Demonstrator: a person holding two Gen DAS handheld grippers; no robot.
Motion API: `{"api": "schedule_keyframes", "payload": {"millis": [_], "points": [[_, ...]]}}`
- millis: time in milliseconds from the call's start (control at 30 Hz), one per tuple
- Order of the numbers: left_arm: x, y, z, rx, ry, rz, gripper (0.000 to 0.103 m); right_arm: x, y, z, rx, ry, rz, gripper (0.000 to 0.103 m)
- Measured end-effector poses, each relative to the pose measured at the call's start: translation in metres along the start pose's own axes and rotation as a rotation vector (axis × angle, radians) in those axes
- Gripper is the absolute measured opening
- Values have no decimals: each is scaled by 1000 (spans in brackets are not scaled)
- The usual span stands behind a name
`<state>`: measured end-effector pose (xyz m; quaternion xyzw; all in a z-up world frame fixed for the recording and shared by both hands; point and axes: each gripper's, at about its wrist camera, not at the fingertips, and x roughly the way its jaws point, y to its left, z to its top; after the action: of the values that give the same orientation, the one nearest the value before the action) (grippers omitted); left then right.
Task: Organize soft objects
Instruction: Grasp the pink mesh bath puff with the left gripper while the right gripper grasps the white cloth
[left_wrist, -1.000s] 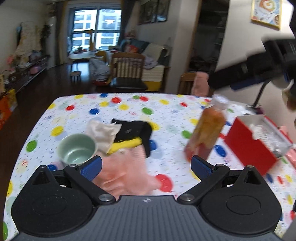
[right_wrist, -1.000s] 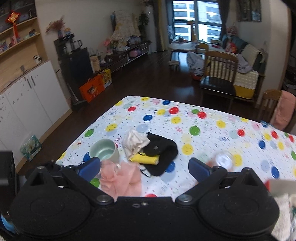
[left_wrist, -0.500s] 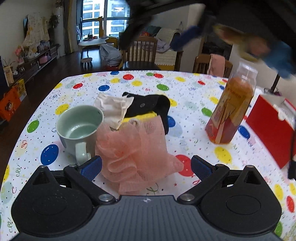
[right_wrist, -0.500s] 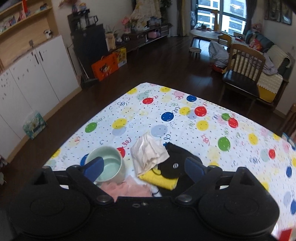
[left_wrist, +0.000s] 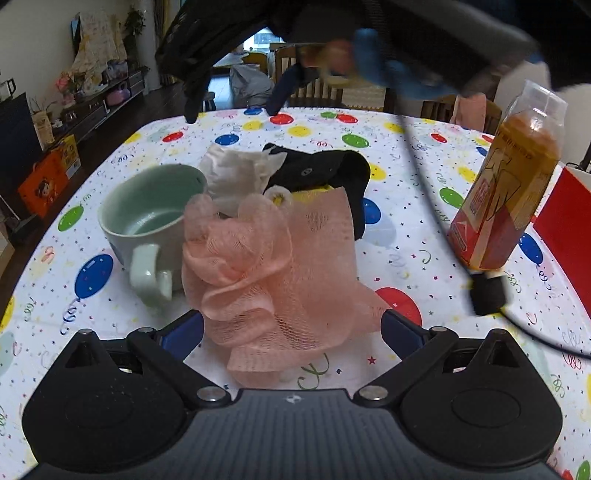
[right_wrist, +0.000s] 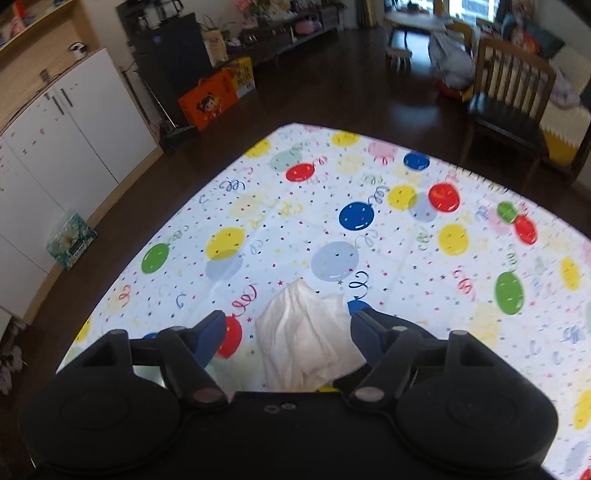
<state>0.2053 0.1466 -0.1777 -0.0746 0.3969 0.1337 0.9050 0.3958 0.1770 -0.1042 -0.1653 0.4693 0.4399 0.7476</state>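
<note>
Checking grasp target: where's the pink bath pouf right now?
In the left wrist view the pink bath pouf lies on the table between the open left gripper fingers, touching the green mug on its left, socks behind it.

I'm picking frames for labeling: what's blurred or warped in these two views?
Left wrist view: right gripper overhead smears with motion blur, while the pink mesh pouf and mug stay sharp. Right wrist view: white cloth sharp; tablecloth softens rightward; fisheye bends its edges.
</note>
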Motion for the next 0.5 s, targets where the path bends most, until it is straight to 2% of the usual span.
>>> {"api": "schedule_keyframes", "payload": {"millis": [267, 400, 500], "points": [[15, 3, 0, -70, 35, 29, 103, 49, -8, 7, 71, 87, 13, 72], [19, 1, 2, -75, 30, 19, 103, 61, -16, 5, 133, 103, 34, 61], [23, 1, 3, -90, 39, 7, 103, 68, -16, 3, 132, 118, 25, 54]]}}
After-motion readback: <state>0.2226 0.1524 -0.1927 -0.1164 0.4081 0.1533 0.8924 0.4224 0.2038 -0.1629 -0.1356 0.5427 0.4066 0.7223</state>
